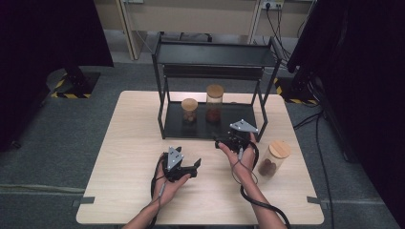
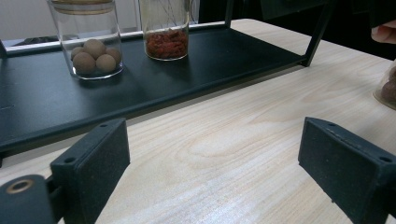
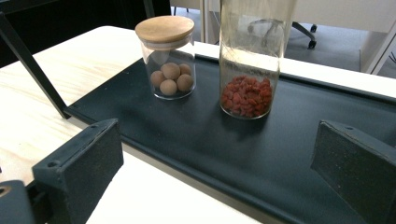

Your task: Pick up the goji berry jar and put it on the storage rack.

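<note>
At the rack's [image 1: 167, 119] front edge, the right claw [image 3: 219, 177] gapes wide and empty; the third jar [image 1: 273, 159] waits at its four o'clock on the tabletop [image 1: 129, 143], likely next to grasp. The left claw [image 2: 210, 172] is also wide.

Each hand holds a black gripper. The left gripper [image 1: 184, 168] has a grey plate with three corners on top, with small dark dots on it. The right gripper [image 1: 228, 141] has the same kind of grey plate. A black cable [image 1: 260, 204] hangs from each gripper and runs back along the arm. The arms are bare, with no sleeves to see. Up close, the jaws are flat black blocks with a rough face and small round screw holes.
</note>
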### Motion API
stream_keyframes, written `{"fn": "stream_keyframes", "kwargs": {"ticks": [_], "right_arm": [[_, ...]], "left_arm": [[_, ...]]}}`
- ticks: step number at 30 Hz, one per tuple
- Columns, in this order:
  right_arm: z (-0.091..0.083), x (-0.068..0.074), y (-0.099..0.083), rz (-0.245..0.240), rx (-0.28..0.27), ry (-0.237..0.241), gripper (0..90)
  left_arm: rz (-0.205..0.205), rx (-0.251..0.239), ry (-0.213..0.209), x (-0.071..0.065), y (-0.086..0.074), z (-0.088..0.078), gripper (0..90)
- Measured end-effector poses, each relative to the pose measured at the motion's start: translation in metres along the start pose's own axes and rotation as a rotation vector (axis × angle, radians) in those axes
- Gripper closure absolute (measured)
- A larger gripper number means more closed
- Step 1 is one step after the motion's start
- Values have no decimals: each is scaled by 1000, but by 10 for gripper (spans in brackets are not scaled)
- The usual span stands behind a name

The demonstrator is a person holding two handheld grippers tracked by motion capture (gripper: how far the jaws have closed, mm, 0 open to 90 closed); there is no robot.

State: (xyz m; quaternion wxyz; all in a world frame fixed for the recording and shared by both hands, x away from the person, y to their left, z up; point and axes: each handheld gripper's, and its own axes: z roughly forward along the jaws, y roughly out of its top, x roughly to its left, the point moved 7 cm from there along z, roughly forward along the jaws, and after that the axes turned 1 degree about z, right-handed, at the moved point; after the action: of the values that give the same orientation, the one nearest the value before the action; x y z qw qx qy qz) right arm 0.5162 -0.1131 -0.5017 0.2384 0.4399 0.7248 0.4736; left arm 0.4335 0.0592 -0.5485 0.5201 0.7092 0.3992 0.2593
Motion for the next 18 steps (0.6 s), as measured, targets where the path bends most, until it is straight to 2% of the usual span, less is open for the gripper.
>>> {"fn": "stream_keyframes", "kwargs": {"ticks": [18], "right_arm": [[-16, 5, -10, 4, -7, 13, 27]], "left_arm": [[2, 3, 2, 0, 0, 0, 84]]}}
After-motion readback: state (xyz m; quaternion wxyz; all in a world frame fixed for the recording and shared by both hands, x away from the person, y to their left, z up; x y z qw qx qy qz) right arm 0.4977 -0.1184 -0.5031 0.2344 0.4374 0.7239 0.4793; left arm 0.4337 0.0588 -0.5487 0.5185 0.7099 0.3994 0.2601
